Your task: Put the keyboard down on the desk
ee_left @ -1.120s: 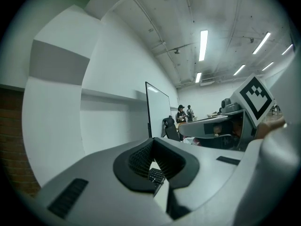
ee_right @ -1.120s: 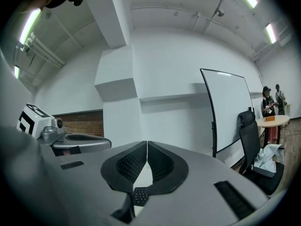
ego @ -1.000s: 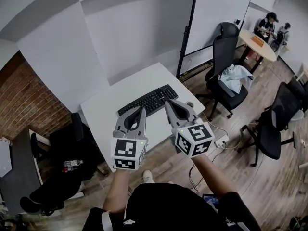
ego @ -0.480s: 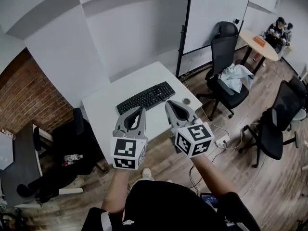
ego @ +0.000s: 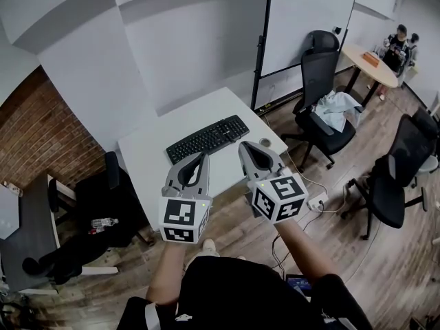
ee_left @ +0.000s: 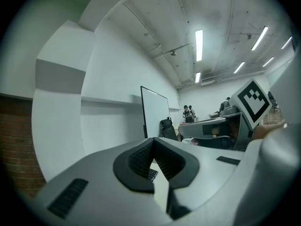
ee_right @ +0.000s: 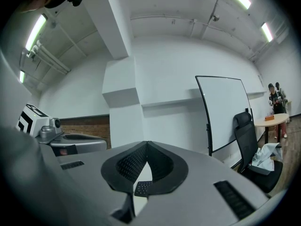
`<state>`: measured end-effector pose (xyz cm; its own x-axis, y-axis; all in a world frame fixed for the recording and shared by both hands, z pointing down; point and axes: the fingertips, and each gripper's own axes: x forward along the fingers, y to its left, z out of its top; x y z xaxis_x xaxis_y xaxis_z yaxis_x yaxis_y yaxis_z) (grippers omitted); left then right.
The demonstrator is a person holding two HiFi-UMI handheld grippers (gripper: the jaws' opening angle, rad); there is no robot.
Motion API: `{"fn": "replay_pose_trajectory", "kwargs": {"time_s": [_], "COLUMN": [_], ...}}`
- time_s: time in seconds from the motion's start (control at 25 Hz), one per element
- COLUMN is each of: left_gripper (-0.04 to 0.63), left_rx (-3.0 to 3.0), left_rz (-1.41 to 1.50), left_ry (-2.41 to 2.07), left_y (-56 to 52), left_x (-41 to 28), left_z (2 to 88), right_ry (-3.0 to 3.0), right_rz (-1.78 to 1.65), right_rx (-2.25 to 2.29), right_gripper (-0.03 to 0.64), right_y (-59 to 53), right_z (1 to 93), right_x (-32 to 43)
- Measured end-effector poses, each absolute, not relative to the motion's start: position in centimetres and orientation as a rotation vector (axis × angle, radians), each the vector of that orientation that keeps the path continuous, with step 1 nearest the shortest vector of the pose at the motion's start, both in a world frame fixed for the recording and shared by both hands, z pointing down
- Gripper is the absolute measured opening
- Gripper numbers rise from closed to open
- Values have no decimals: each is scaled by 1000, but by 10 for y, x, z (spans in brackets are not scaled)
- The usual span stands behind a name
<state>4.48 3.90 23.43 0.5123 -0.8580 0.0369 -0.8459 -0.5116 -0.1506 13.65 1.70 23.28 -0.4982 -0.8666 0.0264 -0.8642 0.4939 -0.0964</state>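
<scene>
Grey jaws of my left gripper [ego: 203, 158] and right gripper [ego: 243, 148] are pressed together, holding nothing. Just beyond their tips, the black keyboard [ego: 208, 138] lies flat on the white bench [ego: 148, 160].

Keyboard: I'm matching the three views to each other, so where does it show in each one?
Head view: the keyboard lies near the centre, on the desk.
Left gripper view: a sliver of it shows low, through the gap under the closed jaws.
Right gripper view: a corner of it shows through the same kind of gap.
Shared landmark: the whiteboard.
</scene>
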Motion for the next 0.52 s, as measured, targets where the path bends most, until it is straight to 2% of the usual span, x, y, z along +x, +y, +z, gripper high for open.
{"fn": "replay_pose_trajectory", "kwargs": {"time_s": [0.52], "left_gripper": [14], "left_rx": [-2619], "left_rz": [-168], "left_ry": [1516], "left_y": [37], "left_x": [37], "left_z": [236], "right_ry": [2708], "right_rz": [-160], "right_rx": [-1549], "right_gripper": [41], "right_y": [16], "right_z": [239], "right_x": [129]}}
